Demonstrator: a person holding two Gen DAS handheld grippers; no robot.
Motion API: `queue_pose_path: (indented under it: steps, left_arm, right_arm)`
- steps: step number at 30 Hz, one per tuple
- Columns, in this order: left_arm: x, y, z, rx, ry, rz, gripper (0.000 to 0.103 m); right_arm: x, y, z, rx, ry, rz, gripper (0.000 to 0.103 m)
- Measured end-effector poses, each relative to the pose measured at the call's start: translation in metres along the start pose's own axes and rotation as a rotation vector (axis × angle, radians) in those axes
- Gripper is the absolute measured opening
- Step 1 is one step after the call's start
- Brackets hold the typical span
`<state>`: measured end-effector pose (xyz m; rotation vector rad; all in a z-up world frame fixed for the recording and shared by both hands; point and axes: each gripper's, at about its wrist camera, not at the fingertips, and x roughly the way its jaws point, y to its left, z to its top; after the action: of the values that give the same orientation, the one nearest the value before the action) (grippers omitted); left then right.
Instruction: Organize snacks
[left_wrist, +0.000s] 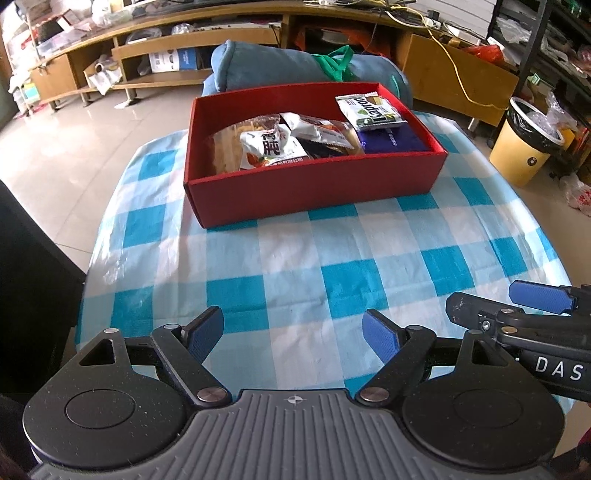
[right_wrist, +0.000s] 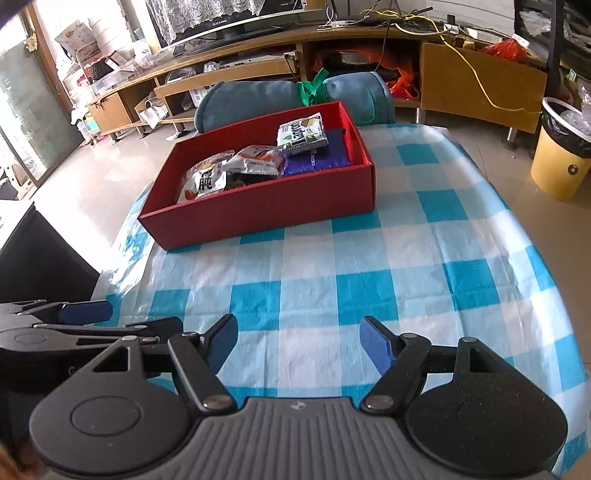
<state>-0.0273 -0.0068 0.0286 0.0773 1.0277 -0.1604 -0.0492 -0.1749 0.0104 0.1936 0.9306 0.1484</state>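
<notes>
Red cardboard box (left_wrist: 314, 184), open-topped, is set on the far half of the worktop (left_wrist: 332, 266), which is covered by a blue-and-white checked cloth. Snack packets are held inside it: a white packet with large dark characters (left_wrist: 271, 147) at the near left, a clear bag of pale biscuits (left_wrist: 225, 142) beside it, a white and orange wrapper (left_wrist: 321, 129) in the middle, a green and white wafer packet (left_wrist: 369, 107) lying on a dark blue packet (left_wrist: 391, 138) at the right end. The left claw (left_wrist: 293, 334) is held over bare cloth near the front edge, jaws parted, nothing gripped. The right claw (right_wrist: 299, 341) is held just beside it, jaws likewise parted and empty.
</notes>
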Motion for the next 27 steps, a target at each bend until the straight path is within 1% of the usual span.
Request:
queue_pose_path:
  steps: [7,20,27]
  left_arm:
    - [-0.003,-0.003,-0.008,0.017,-0.003,-0.002,0.087]
    - [-0.007,-0.006,-0.016,0.035,-0.016,0.001,0.087]
    - [-0.009,-0.009,-0.019,0.045,-0.022,0.004,0.087]
  right_arm:
    - [-0.007,-0.001,-0.013,0.006,0.003,0.000,0.068]
    - [-0.008,-0.001,-0.016,0.005,0.004,-0.001,0.068]
    - [-0.011,-0.003,-0.023,0.005,0.004,-0.002,0.068]
